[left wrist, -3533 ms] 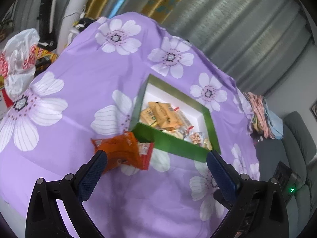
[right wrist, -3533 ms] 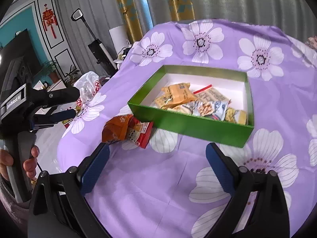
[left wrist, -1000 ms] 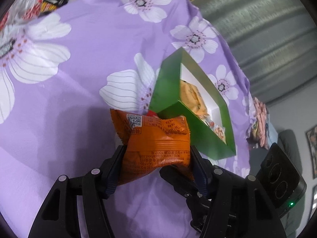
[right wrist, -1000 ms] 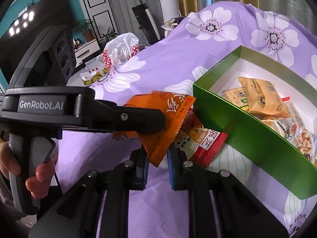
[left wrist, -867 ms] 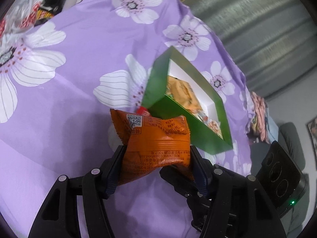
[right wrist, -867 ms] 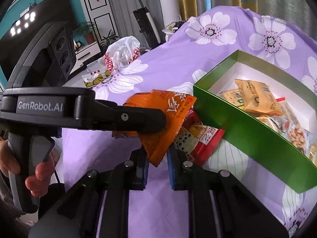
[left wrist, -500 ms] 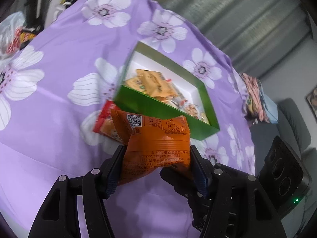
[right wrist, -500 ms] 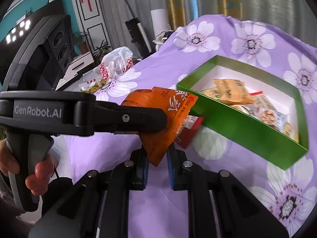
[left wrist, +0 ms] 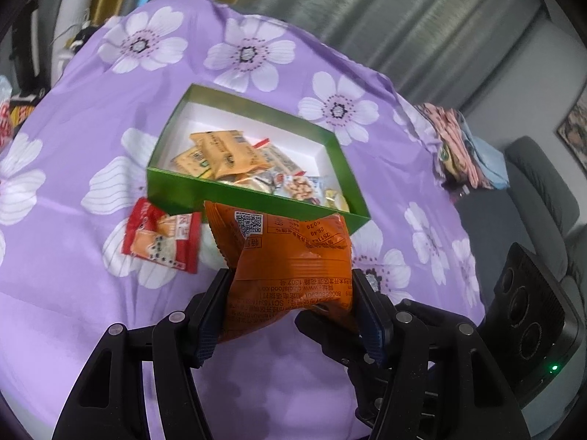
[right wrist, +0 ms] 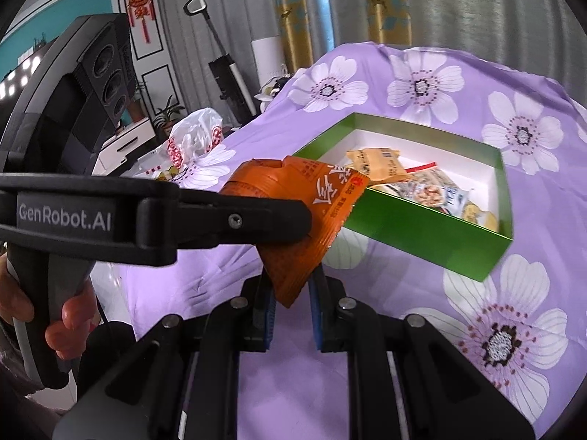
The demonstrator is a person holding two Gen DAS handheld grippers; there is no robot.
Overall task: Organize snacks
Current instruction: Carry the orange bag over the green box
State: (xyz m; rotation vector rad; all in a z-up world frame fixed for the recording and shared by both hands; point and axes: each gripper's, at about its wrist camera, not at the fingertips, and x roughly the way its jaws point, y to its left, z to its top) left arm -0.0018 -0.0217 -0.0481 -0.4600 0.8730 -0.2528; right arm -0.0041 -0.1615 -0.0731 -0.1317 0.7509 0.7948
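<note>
Change since earlier: orange crinkled foil snack packet (left wrist: 290,267) lifted off the cloth and carried nearer the box; red-and-white flat snack sachet (left wrist: 163,238), once partly beneath it, left uncovered on the cloth.
Far left: white plastic carrier bag with red print (right wrist: 194,139) at the cloth's edge, well apart from the box.
Left gripper (left wrist: 290,315): jaws about half spread, both pads pressed on the packet's sides; a hand (right wrist: 55,315) wrapped round its grip in the right wrist view.
Writing on left gripper: "GenRobot.AI" in pale letters on the black arm.
Packet position: in the air, between the two grippers, just short of the box's near wall.
Packet print: QR code, web address and date digits, all upside down; large white Chinese characters on the other face, not made out.
Right gripper (right wrist: 291,304): jaws narrow, pinched on the packet's lower corner.
Box: open green cardboard box with white lining (left wrist: 256,198) on the purple flower-print cloth (left wrist: 91,110), several yellow and clear packets already inside.
Step in hand: judged as carrying the packet over to the box.
Next move: packet probably over the near wall, then both grips released together; red sachet likely next.
</note>
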